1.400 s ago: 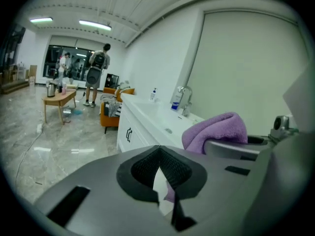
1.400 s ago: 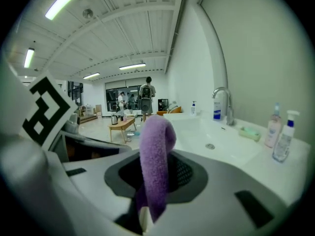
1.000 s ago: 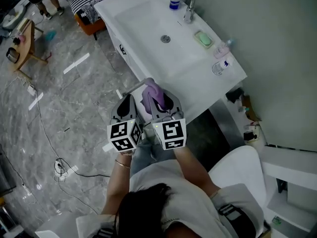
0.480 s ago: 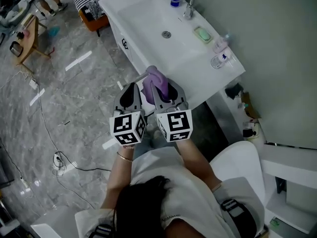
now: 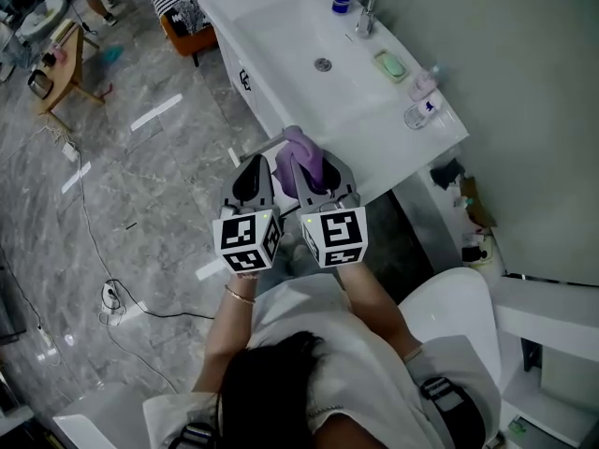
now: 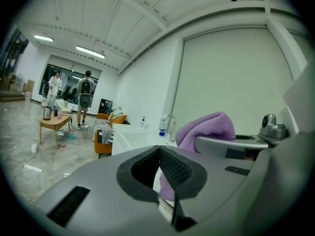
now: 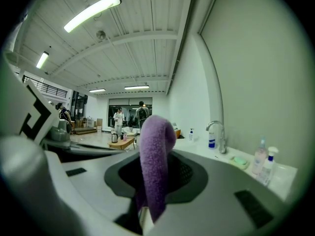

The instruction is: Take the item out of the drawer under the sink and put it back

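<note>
Jaws of the right gripper (image 7: pixel 150 181) clenched a purple cloth (image 7: pixel 156 146) standing up between them; the left gripper (image 6: pixel 160 168) was closed, pad against pad.

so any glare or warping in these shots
Both gripper views are fisheye, with dark rounded corners and bowed walls; in the right gripper view the ceiling light strip blows out white and the purple towel looks soft; the head view is evenly lit, without glare.
</note>
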{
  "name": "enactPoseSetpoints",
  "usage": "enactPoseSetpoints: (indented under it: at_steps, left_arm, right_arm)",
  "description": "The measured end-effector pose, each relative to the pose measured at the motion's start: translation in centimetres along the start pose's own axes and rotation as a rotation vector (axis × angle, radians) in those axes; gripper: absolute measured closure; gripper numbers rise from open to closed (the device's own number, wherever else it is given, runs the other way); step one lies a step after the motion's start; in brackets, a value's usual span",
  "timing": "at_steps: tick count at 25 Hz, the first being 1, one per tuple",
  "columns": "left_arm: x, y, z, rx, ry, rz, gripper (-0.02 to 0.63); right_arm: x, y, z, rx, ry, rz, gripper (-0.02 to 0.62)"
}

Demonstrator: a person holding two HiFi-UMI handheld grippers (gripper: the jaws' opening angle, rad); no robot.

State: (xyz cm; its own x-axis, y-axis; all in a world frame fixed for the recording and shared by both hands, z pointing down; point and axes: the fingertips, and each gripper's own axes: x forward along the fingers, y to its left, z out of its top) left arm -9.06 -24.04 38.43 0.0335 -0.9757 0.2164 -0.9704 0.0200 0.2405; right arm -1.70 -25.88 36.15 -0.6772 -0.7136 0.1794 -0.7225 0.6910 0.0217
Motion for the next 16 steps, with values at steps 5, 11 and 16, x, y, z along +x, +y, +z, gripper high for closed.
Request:
enactPoseSetpoints:
  at_steps: [5, 11, 16]
  left_arm:
    - [-0.5, -0.6, -0.4, 0.017, 0.002, -0.010, 0.603]
    - [-0.9, -1.4, -0.9, 0.035, 0.007, -0.016, 0.603]
    - [-1.5, -1.6, -1.1, 0.044, 0.000, -0.016, 0.603]
  right_arm:
    - [-0.7, -0.1, -0.3, 0.000, 0.004, -0.003, 0.492]
    - [-1.4, 0.1, -0.7, -0.006, 0.008, 0.002, 0.492]
    - [-1.9, 0.4, -0.9, -0.008, 0.006, 0.007, 0.492]
